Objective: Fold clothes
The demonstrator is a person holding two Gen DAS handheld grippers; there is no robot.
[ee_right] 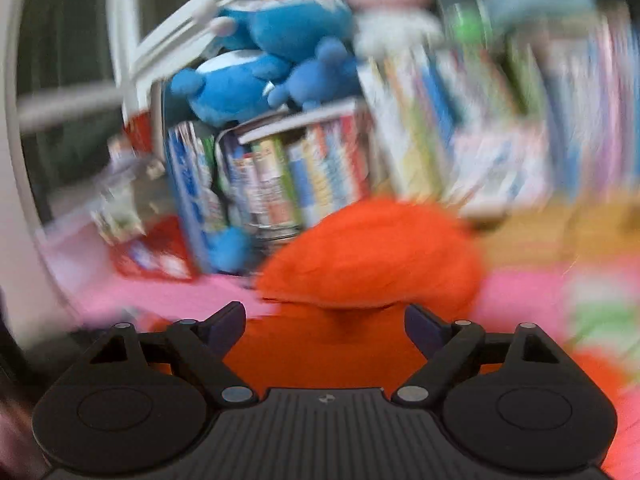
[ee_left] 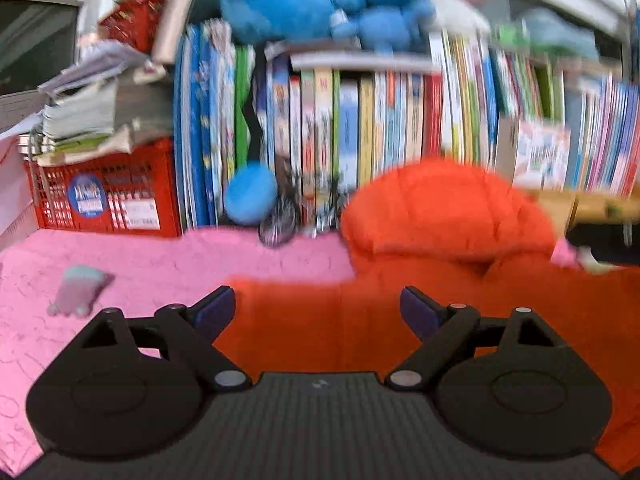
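Jacket: the orange jacket is lying on the pink sheet, hood bunched up toward the books.
Left gripper: hovering over the jacket, released, nothing between its jaws.
Right gripper: hanging above the jacket, spread wide, grasping nothing; view blurred.
Sheet: a small toy is lying left of the jacket.

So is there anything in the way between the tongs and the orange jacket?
No, nothing visible. The left tongs and right tongs are both open, with the orange jacket right in front of them. The small plush toy lies off to the side on the pink blanket.
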